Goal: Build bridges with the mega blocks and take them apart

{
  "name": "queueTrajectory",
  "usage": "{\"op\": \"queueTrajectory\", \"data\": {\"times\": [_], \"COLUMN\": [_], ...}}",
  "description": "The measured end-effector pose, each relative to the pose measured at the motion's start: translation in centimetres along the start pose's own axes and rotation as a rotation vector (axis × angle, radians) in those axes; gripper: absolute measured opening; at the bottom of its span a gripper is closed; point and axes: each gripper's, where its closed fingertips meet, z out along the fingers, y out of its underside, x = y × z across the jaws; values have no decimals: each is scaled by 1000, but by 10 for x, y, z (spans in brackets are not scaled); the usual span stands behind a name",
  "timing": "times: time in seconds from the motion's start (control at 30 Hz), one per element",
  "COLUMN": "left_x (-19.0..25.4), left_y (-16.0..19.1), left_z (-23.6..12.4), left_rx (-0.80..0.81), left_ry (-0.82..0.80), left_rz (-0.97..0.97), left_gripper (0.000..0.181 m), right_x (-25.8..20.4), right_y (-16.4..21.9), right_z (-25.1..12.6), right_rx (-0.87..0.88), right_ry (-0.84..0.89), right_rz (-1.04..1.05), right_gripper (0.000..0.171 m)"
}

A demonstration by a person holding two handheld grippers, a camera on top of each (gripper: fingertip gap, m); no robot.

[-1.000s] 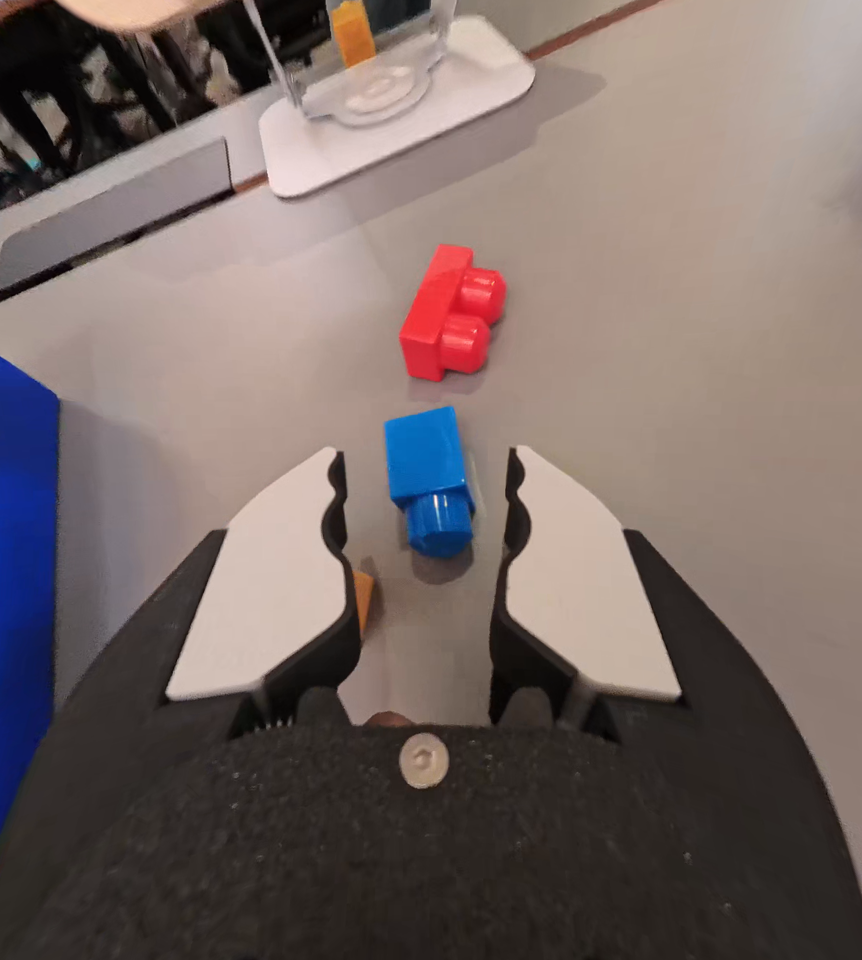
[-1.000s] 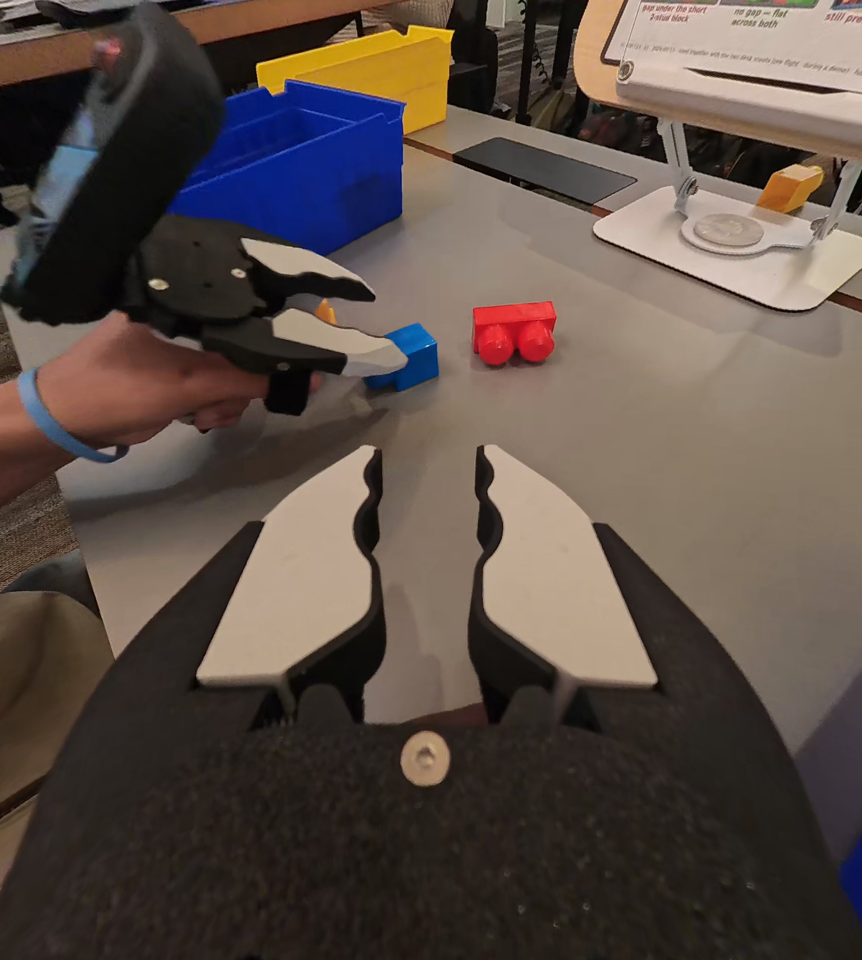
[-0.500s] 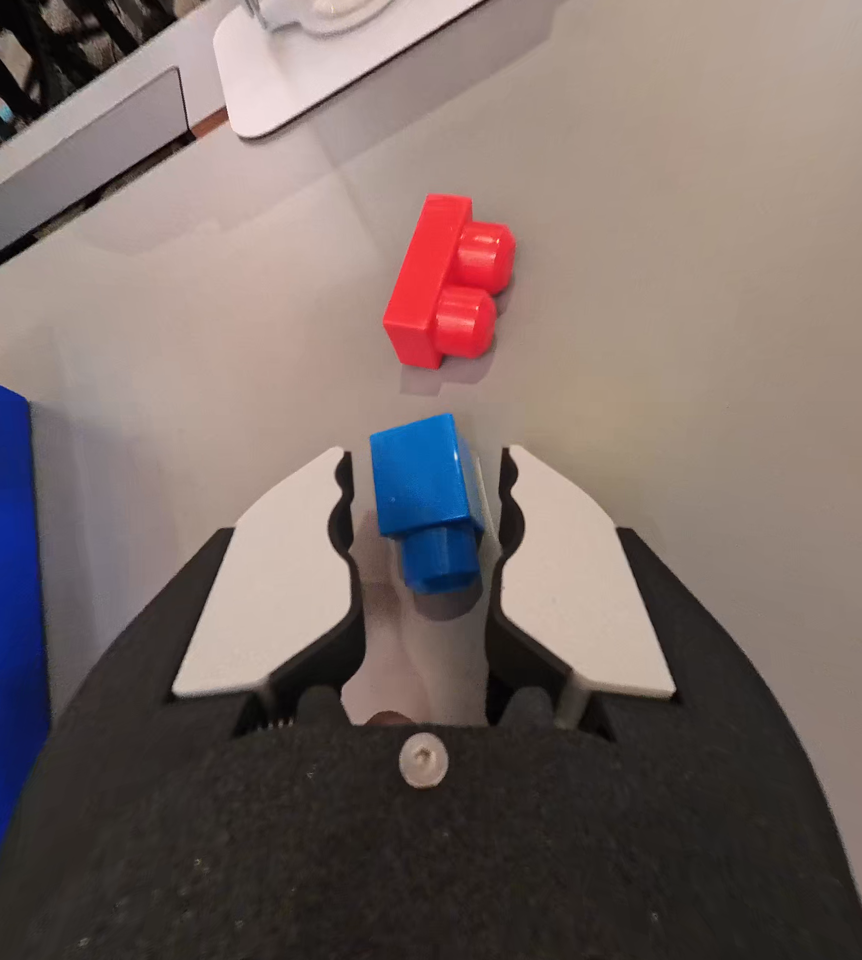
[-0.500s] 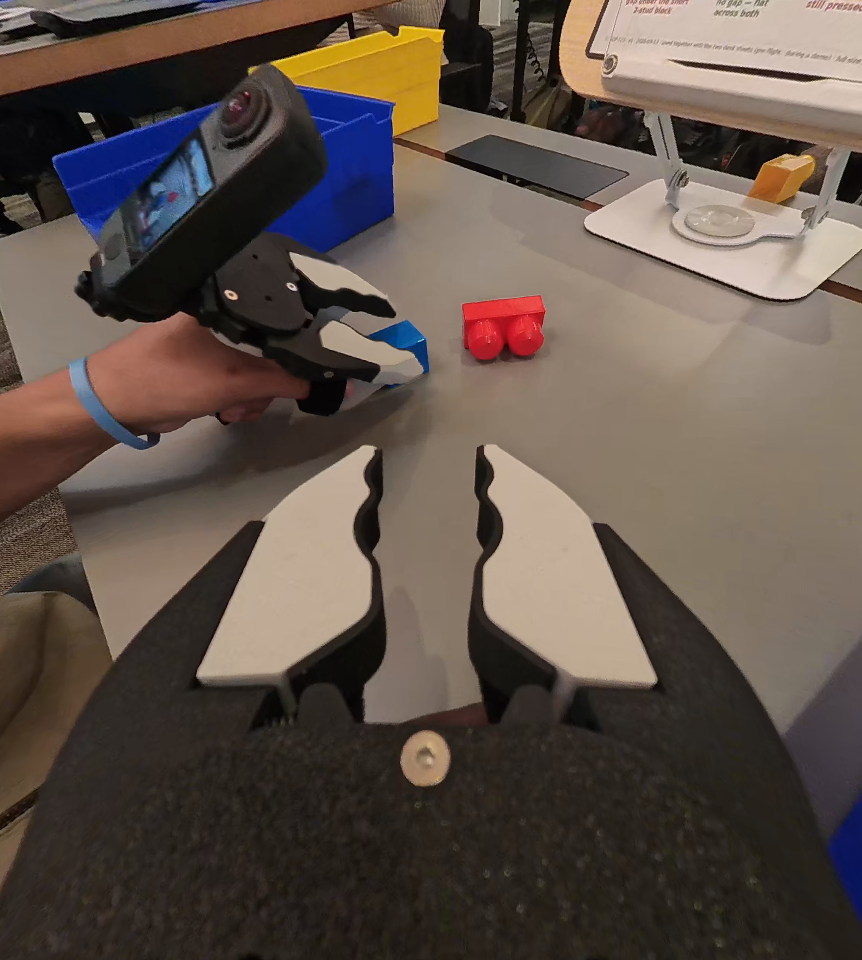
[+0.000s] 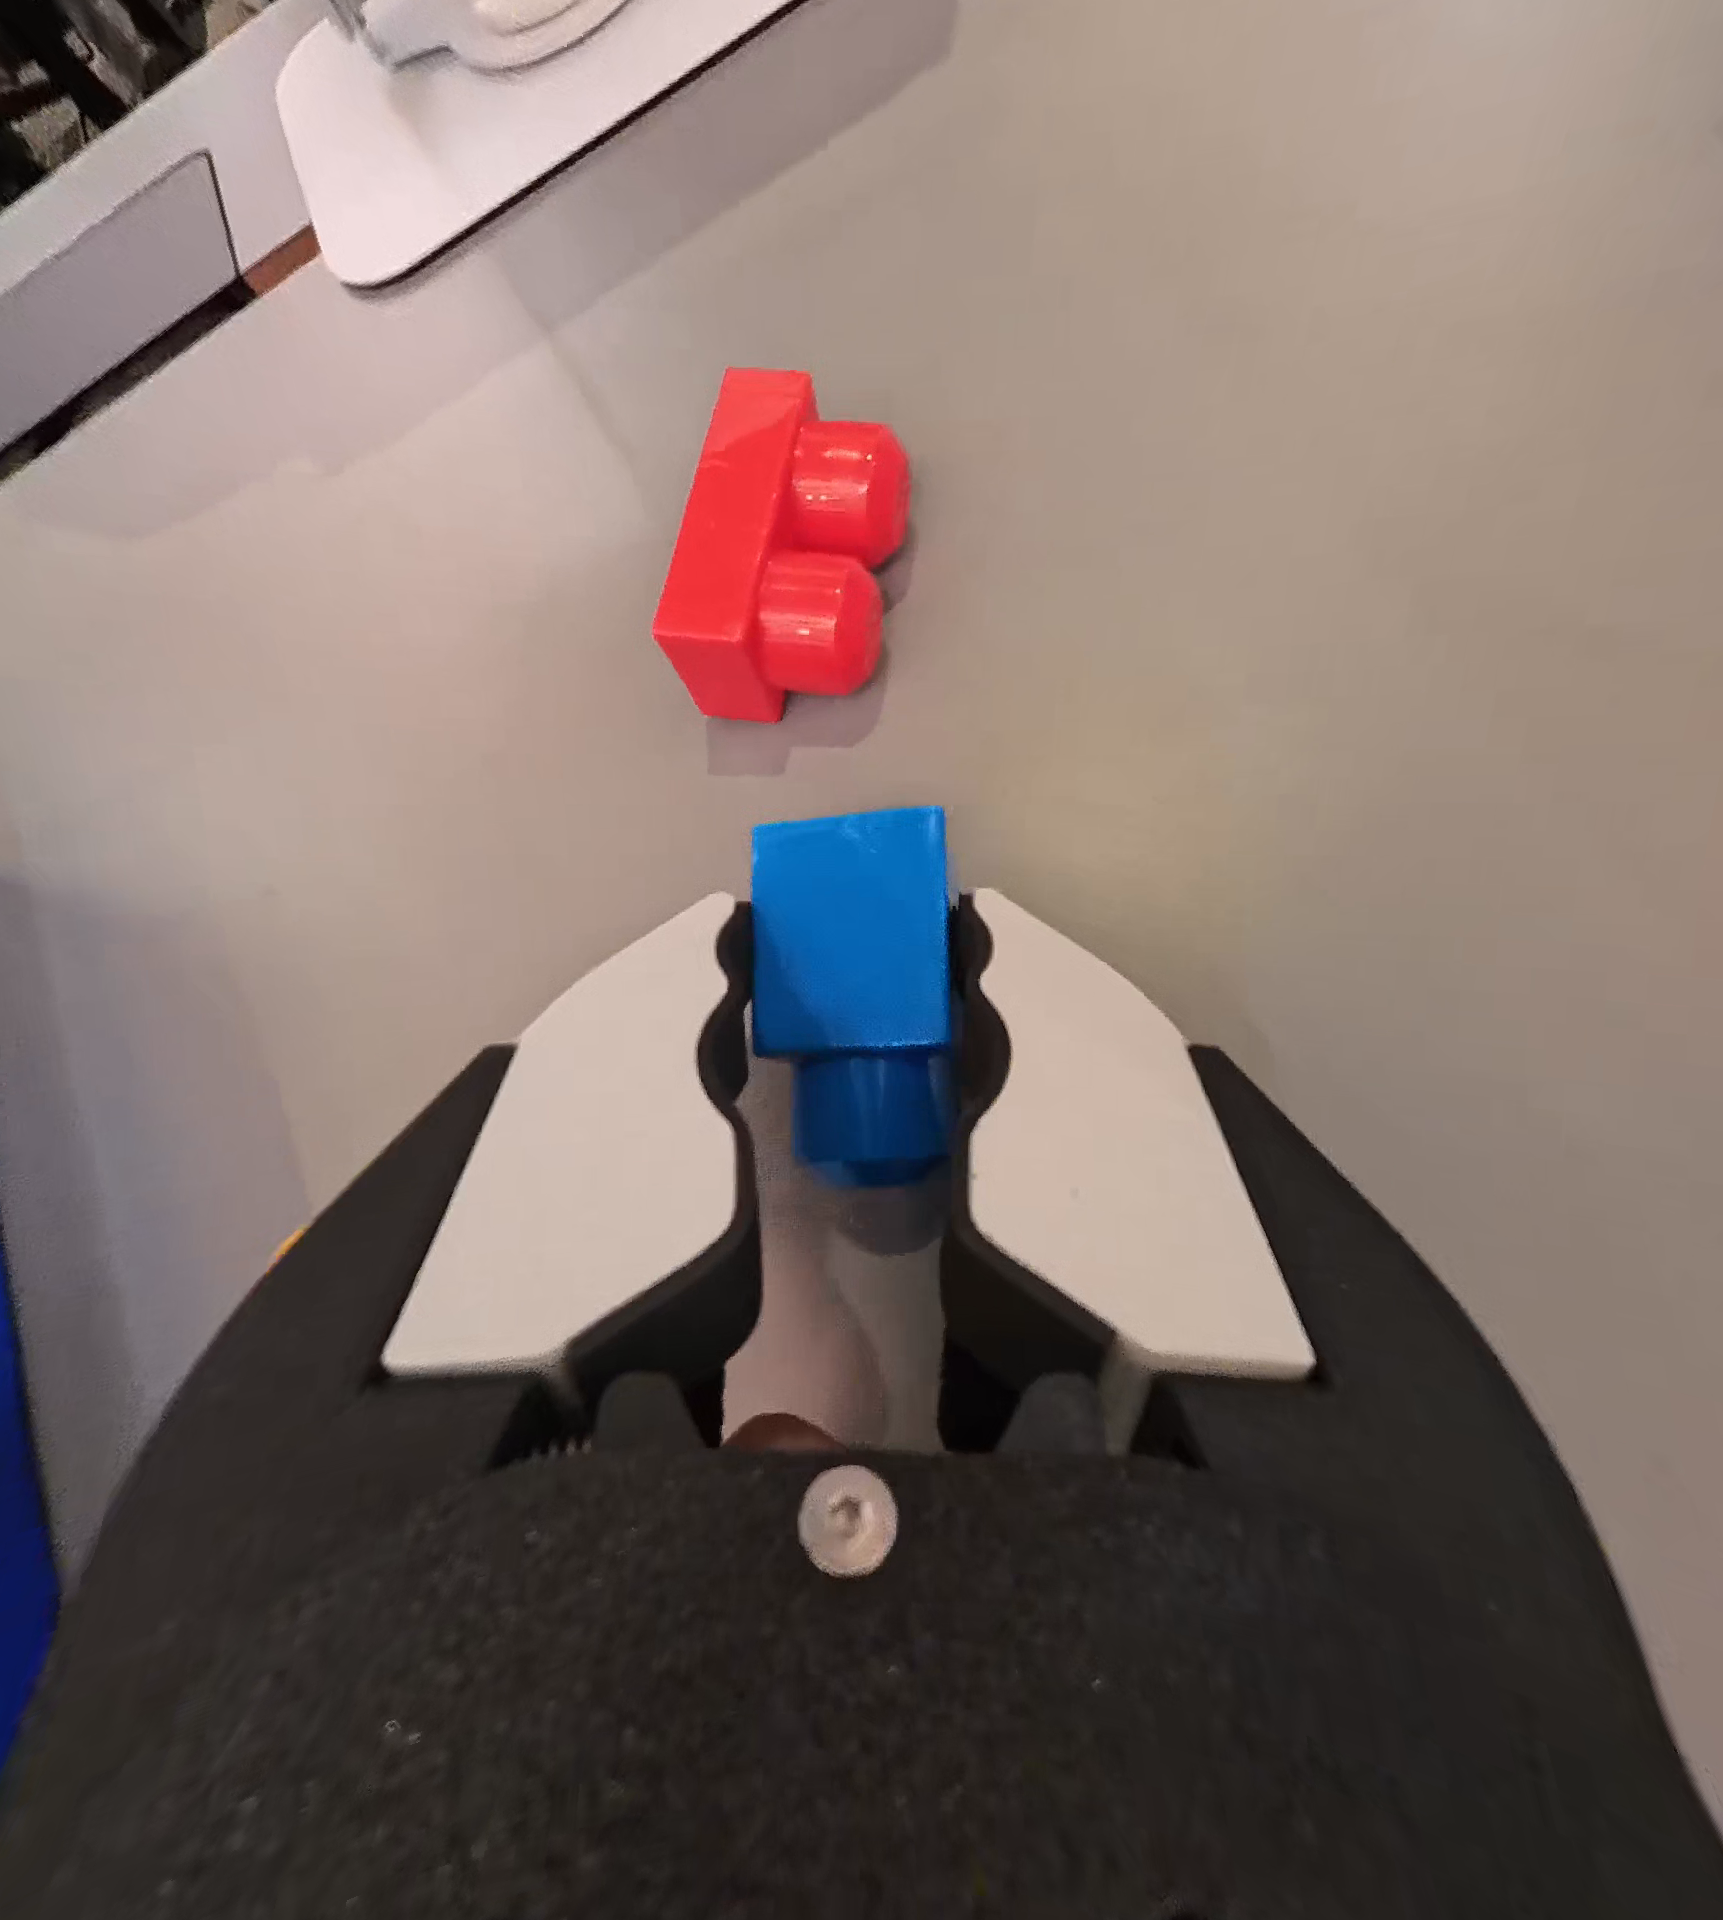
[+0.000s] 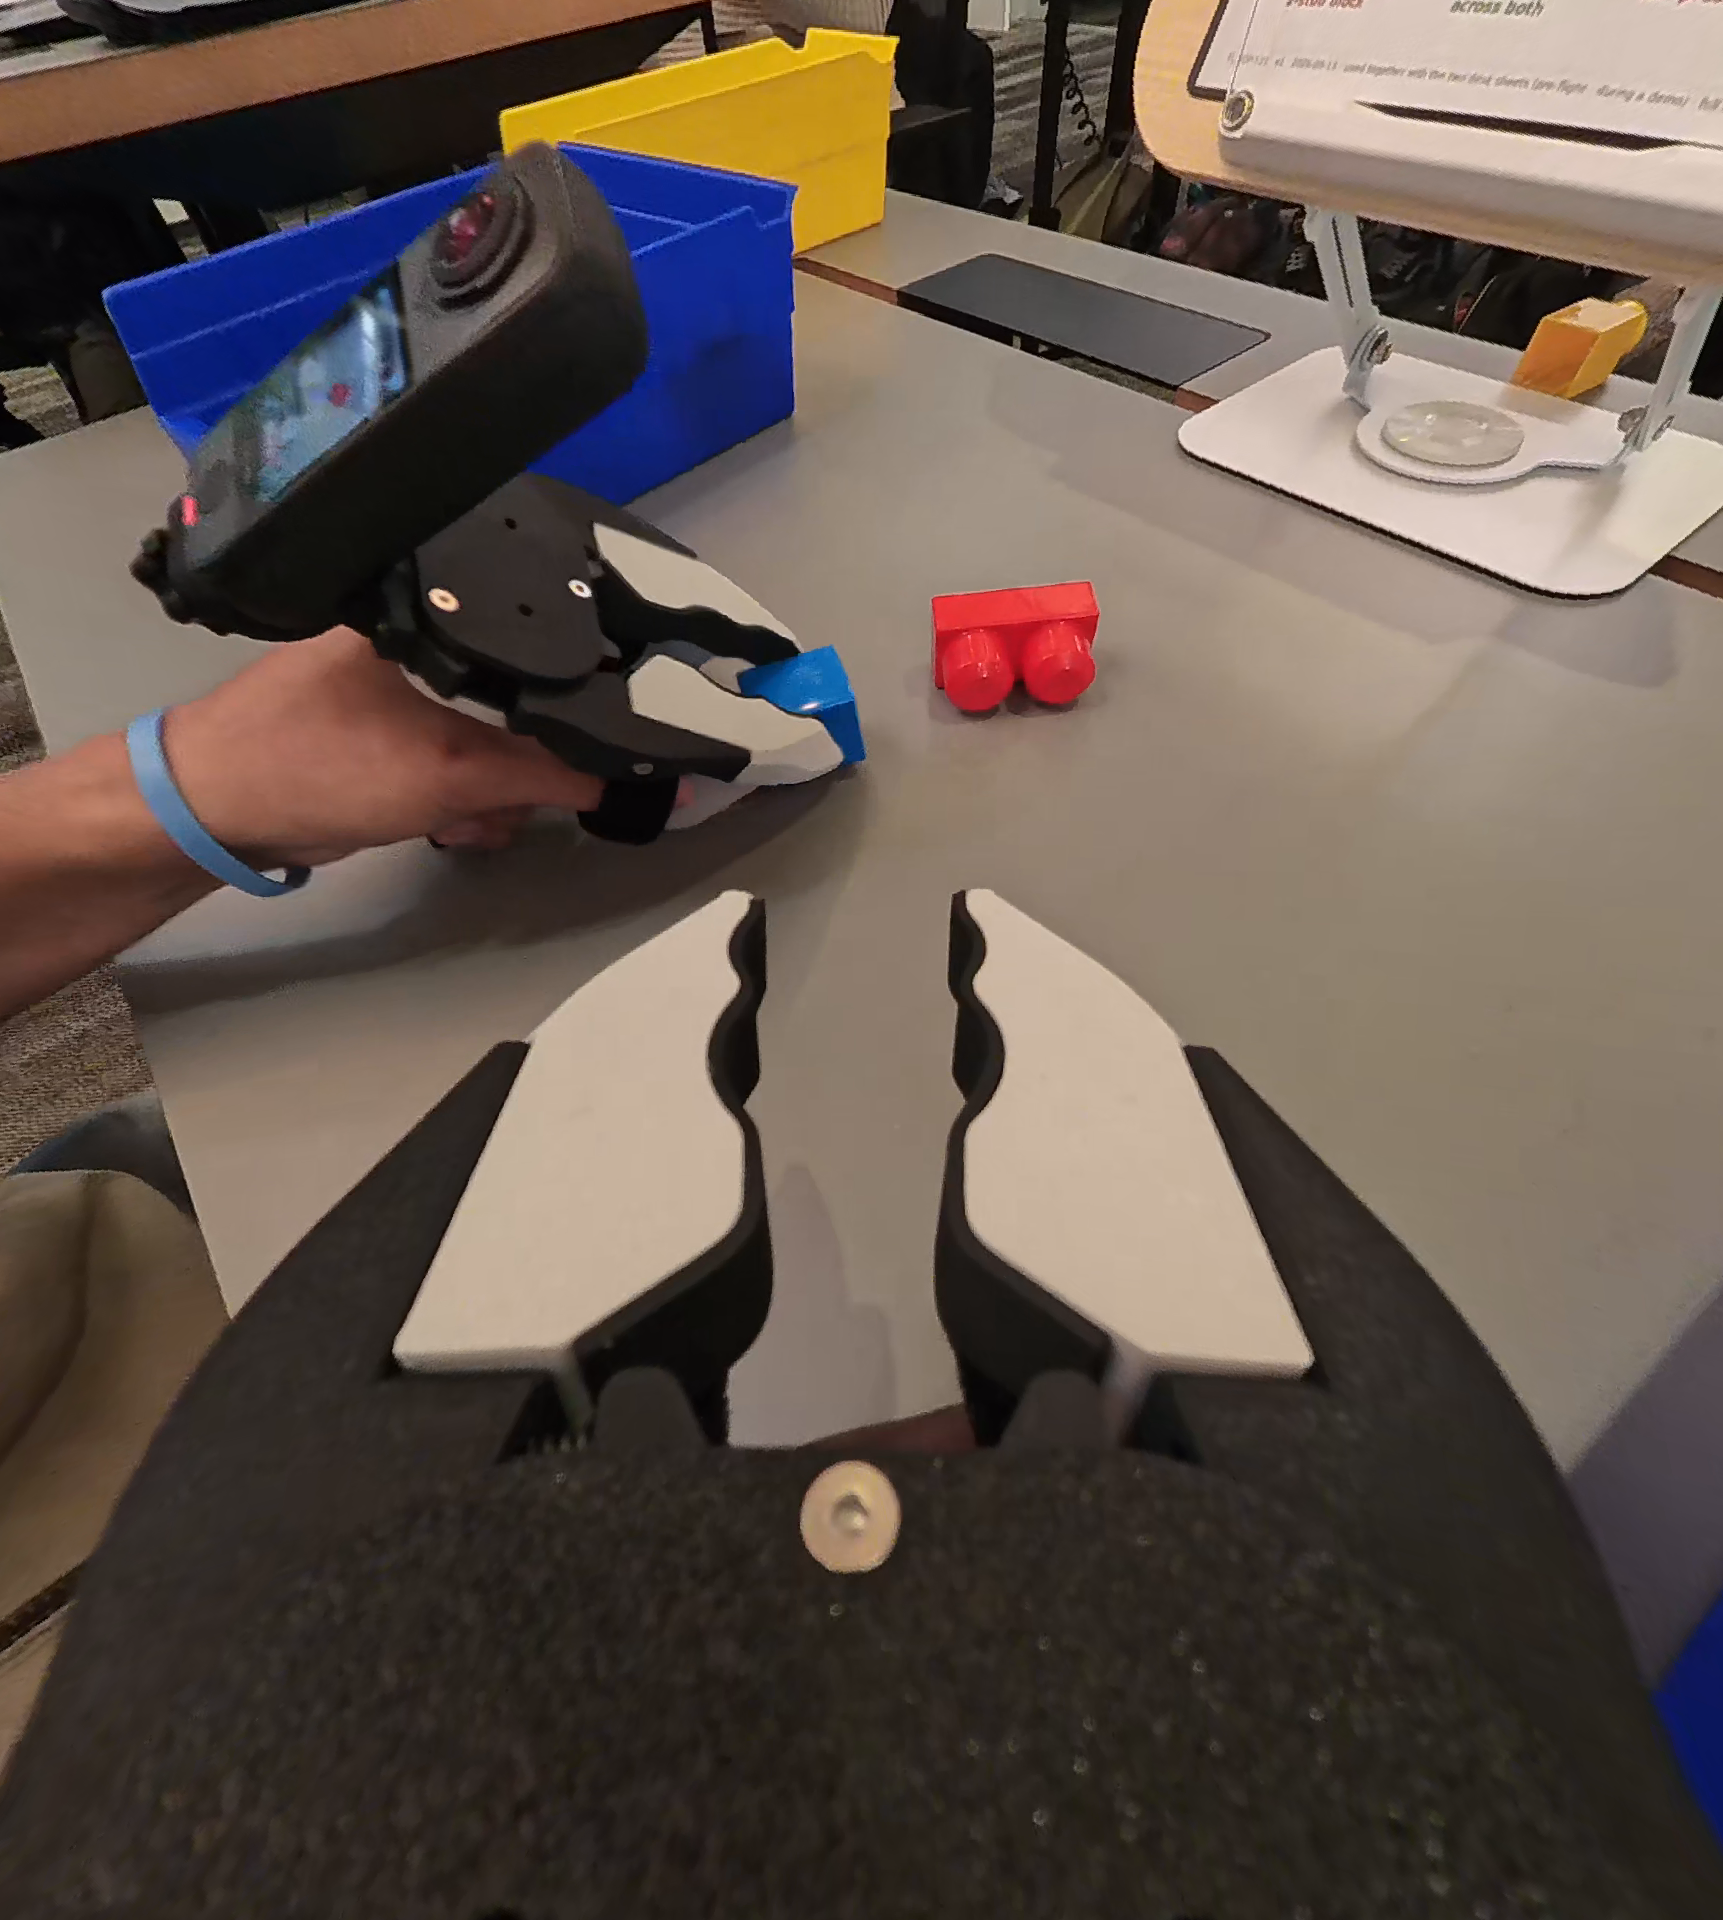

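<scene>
Blue block (image 5: 846, 935) now tong-gripped; grey table (image 5: 1356, 520).

Each tongs has a rough, speckled black body, broad at 6 o'clock and narrowing toward 12; a silver hex-socket screw (image 6: 849, 1525) sits at its centre line; two flat pale grey fingers (image 6: 587, 1174) with wavy black inner edges taper forward. The left tongs (image 6: 815, 717), seen toward 10 o'clock in the right wrist view, carries a rounded black camera (image 6: 400, 405) with a lit screen and small silver screws on its black plate; the hand (image 6: 400, 758) gripping it wears a light blue wristband (image 6: 187, 810); tan cloth (image 6: 15, 1382) shows at 8 o'clock.
</scene>
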Motion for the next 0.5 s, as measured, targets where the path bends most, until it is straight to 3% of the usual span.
{"op": "queueTrajectory", "data": {"times": [0.13,0.23,0.33,0.5], "left_x": [15,43,66,82], "left_y": [-13,-26,-29,-24], "left_z": [-27,-64,-100,-122], "left_rx": [87,215,314,382], "left_ry": [96,283,366,308], "left_rz": [85,129,216,402], "left_gripper": [36,36,36,36], "right_x": [-1,-11,-27,-58], "right_y": [0,-5,-10,-10], "right_z": [1,1,2,8], "right_rx": [4,35,58,42], "right_ry": [-10,-76,-172,-342], "right_rz": [8,59,99,181], "right_gripper": [34,35,35,39]}}
